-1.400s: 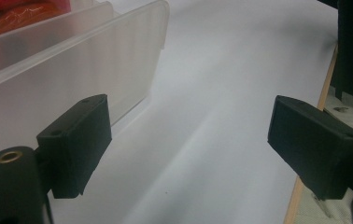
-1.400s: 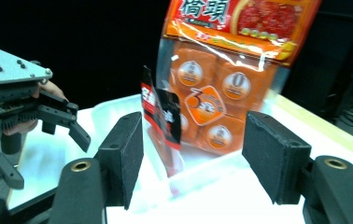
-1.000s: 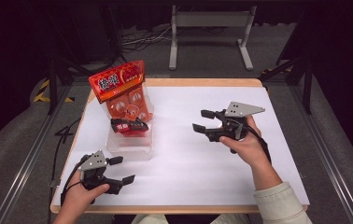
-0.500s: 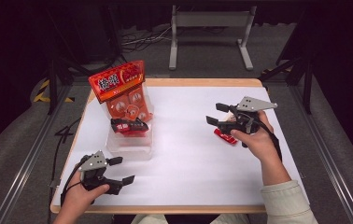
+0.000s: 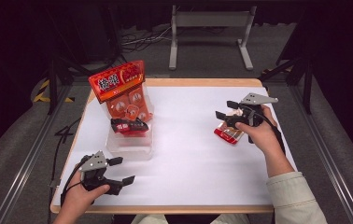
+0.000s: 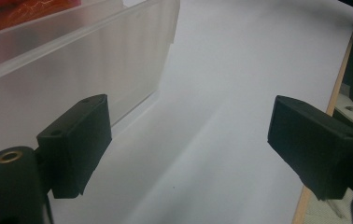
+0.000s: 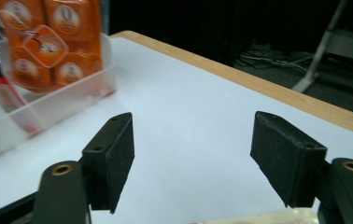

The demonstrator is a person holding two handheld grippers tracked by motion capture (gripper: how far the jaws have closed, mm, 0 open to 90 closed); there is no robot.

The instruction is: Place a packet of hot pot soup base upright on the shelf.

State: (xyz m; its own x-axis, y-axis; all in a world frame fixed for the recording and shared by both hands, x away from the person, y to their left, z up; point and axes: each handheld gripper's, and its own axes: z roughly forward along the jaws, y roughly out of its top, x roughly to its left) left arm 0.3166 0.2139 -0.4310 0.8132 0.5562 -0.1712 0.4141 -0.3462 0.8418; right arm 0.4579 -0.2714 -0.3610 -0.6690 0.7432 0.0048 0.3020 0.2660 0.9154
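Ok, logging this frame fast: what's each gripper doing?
Left gripper: open, holding nothing.
Right gripper: open, jaws just widening, nothing between them, above the red packet.

The table (image 5: 188,140) is white with a light wooden edge. The tub (image 5: 130,148) is clear. The big bag (image 5: 121,91) is orange-red with white lettering. The small packet (image 5: 229,134) is red. Both tongs (image 5: 224,111) (image 5: 121,170) are black with grey plates.

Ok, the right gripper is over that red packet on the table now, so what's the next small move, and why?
Probably lower the right gripper a little so its pads straddle the red packet, then close. Its jaws have just been opening and stand wide with nothing between them, and the packet lies flat on the table just below. The clear bin already holds a similar packet, so that looks like the destination.
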